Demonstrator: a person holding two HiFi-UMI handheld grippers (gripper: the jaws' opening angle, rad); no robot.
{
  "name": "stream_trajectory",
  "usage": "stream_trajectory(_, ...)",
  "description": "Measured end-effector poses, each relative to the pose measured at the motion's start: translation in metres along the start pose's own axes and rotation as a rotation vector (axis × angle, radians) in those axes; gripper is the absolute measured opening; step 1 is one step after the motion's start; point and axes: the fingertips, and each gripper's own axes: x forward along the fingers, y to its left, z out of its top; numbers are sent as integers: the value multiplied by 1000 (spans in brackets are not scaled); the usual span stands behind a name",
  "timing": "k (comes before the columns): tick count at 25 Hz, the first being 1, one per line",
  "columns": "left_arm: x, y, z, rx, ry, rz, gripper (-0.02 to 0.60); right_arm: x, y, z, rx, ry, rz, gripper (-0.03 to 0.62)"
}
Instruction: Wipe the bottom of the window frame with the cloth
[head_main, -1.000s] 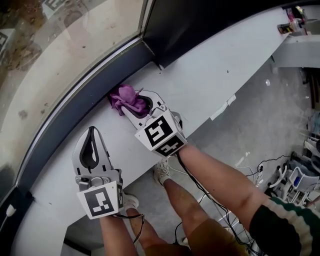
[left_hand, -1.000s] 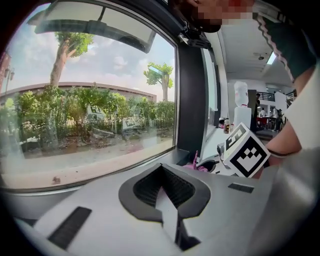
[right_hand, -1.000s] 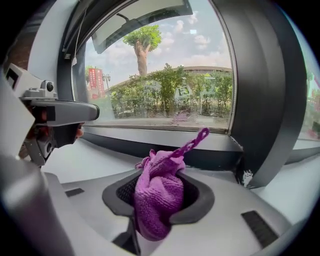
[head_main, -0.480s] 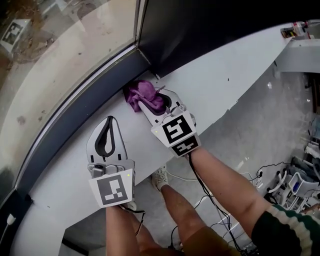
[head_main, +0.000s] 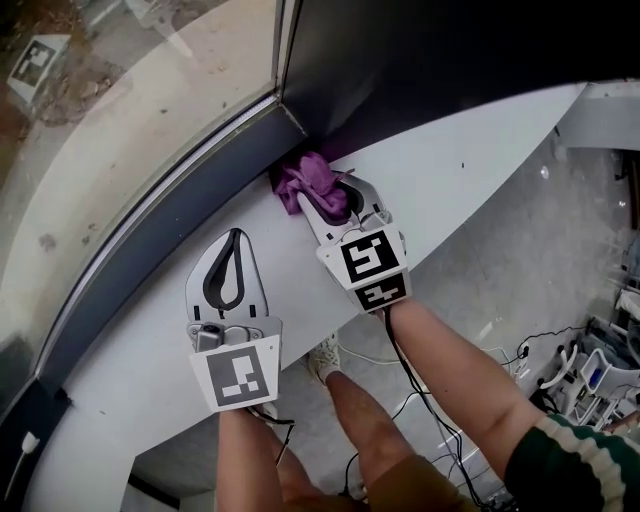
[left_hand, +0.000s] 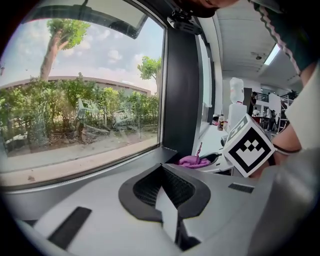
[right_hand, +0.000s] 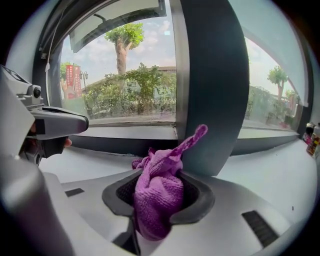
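The right gripper (head_main: 325, 198) pinched a bunched purple cloth (head_main: 300, 175) against the corner of the dark window frame (head_main: 170, 225), where its bottom rail met the upright. The left gripper (head_main: 233, 240), jaws pressed together on nothing, sat over the white sill (head_main: 460, 165) nearby.

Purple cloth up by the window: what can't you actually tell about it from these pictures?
- Contact with the window frame: in the head view the bunched purple cloth covers the spot; in the right gripper view the cloth itself blocks it.
- Full size of the cloth: it is a clamped wad in the right gripper, with its lower end hidden between the jaws.
- Dirt on the frame: too small to see in any view.
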Motion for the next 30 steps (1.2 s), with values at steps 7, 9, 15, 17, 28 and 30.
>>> stream_trajectory(7, 1, 2, -8, -5, 31, 0, 3, 3, 0, -5, 39, -5, 12, 150)
stream_trajectory(9, 0, 2, -10, -12, 34, 2, 3, 3, 1, -6, 24, 0, 16, 150)
stream_trajectory(15, -5, -5, -13, -21, 38, -23, 3, -2, 7, -12, -18, 9, 31, 150)
stream_trajectory(17, -8, -13, -14, -18, 42, -39, 3, -7, 9, -17, -14, 14, 41, 152)
stream_trajectory(28, -18, -68, -27, 35, 81, -133, 3, -46, 8, -52, 17, 45, 49, 152)
stream_trajectory(30, -19, -75, -32, 25, 92, -145, 3, -53, 9, -60, 18, 50, 54, 150)
